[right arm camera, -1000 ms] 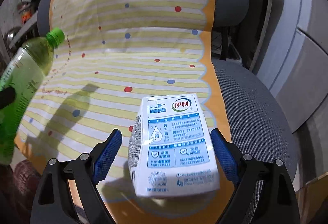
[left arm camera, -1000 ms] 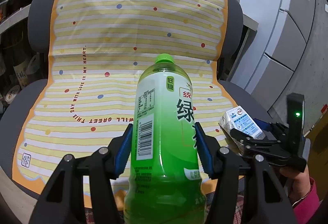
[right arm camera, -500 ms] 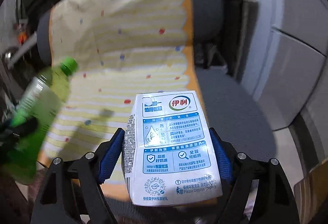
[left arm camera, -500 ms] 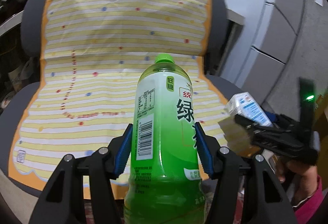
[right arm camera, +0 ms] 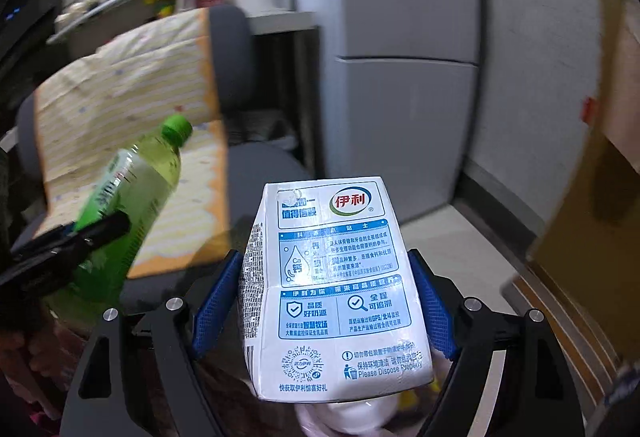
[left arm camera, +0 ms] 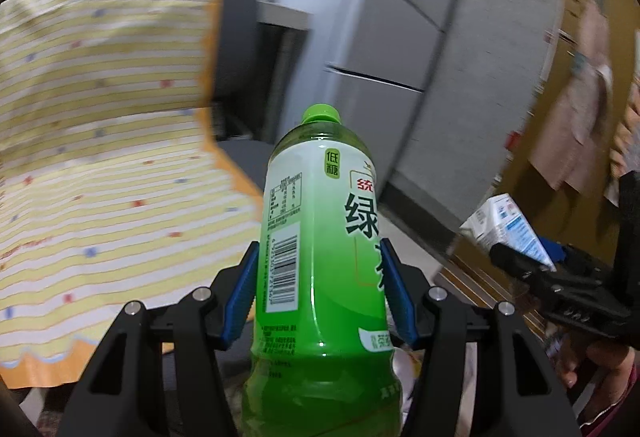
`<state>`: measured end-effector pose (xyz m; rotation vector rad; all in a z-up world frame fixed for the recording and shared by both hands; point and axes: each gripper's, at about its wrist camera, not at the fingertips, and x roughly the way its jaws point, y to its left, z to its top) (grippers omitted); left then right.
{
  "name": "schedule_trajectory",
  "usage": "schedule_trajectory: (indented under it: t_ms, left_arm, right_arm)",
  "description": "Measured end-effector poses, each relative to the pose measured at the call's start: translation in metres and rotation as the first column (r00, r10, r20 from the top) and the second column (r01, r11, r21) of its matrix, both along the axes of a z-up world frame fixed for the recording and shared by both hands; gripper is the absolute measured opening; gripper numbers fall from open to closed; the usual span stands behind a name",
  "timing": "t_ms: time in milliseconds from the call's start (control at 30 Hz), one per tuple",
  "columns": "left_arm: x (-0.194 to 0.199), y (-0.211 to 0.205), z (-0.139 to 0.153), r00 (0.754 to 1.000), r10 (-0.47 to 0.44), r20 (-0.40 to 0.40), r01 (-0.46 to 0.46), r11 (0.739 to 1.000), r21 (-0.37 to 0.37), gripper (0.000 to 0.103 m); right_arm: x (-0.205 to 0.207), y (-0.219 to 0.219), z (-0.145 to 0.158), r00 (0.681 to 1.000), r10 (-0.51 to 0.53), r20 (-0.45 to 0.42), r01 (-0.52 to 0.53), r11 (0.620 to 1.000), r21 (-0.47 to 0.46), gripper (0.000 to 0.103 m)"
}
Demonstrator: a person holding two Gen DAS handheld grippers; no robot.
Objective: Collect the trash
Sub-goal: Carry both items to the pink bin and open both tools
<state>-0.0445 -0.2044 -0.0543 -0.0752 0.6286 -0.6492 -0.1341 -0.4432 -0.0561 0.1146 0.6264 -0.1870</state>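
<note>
A green tea bottle [left arm camera: 320, 253] with a green cap stands upright between the blue pads of my left gripper [left arm camera: 318, 289], which is shut on it. The same bottle [right arm camera: 128, 193] shows tilted at the left of the right wrist view. My right gripper [right arm camera: 324, 305] is shut on a white and blue milk carton [right arm camera: 336, 289], its printed face toward the camera. From the left wrist view the carton [left arm camera: 504, 229] and the right gripper [left arm camera: 560, 277] appear at the right edge, with a hand below.
A grey chair [left arm camera: 240, 37] draped with a yellow striped cloth [left arm camera: 100, 157] lies to the left. Grey cabinet fronts [right arm camera: 408, 77] stand ahead, and a brown cardboard box [right arm camera: 592, 205] is on the right. Something white and yellow [right arm camera: 352, 417] sits low under the carton.
Both grippers swung to the right, away from the chair, carrying the bottle and the carton. The right gripper closed onto the carton. The cabinet and cardboard box came into view.
</note>
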Motion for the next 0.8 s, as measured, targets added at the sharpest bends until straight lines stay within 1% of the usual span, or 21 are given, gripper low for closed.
schedule_trajectory:
  t_ms: [133, 233, 333, 533, 667, 733, 800]
  left_arm:
    - [-0.011, -0.024, -0.001, 0.998, -0.058, 0.005, 0.058, 0.998, 0.015, 0.056]
    - [-0.013, -0.032, -0.004, 0.998, -0.067, 0.003, 0.067, 0.997, 0.032, 0.056]
    - [-0.015, -0.038, -0.007, 0.997, -0.071, -0.003, 0.071, 0.996, 0.048, 0.056]
    - [-0.018, -0.046, -0.014, 0.996, -0.086, -0.017, 0.087, 0.994, 0.073, 0.056]
    - [-0.023, -0.049, -0.019, 0.995, -0.102, -0.025, 0.103, 0.991, 0.083, 0.056]
    - [-0.027, -0.054, -0.022, 0.992, -0.124, -0.025, 0.126, 0.988, 0.092, 0.056]
    - [-0.034, -0.063, -0.024, 0.986, -0.167, -0.018, 0.168, 0.980, 0.102, 0.056]
  right_arm:
    - [-0.006, -0.023, -0.018, 0.998, -0.042, -0.040, 0.044, 0.998, 0.035, 0.082]
    - [-0.007, -0.036, -0.032, 0.995, -0.071, -0.064, 0.075, 0.996, 0.049, 0.085]
    - [-0.004, -0.040, -0.039, 0.994, -0.080, -0.073, 0.085, 0.994, 0.075, 0.085]
    - [-0.009, -0.047, -0.040, 0.994, -0.094, -0.048, 0.098, 0.990, 0.101, 0.085]
    - [-0.013, -0.050, -0.035, 0.994, -0.107, -0.019, 0.108, 0.988, 0.111, 0.085]
    - [-0.015, -0.051, -0.029, 0.993, -0.120, 0.005, 0.118, 0.987, 0.106, 0.085]
    - [-0.021, -0.056, -0.020, 0.989, -0.143, 0.037, 0.139, 0.986, 0.095, 0.085]
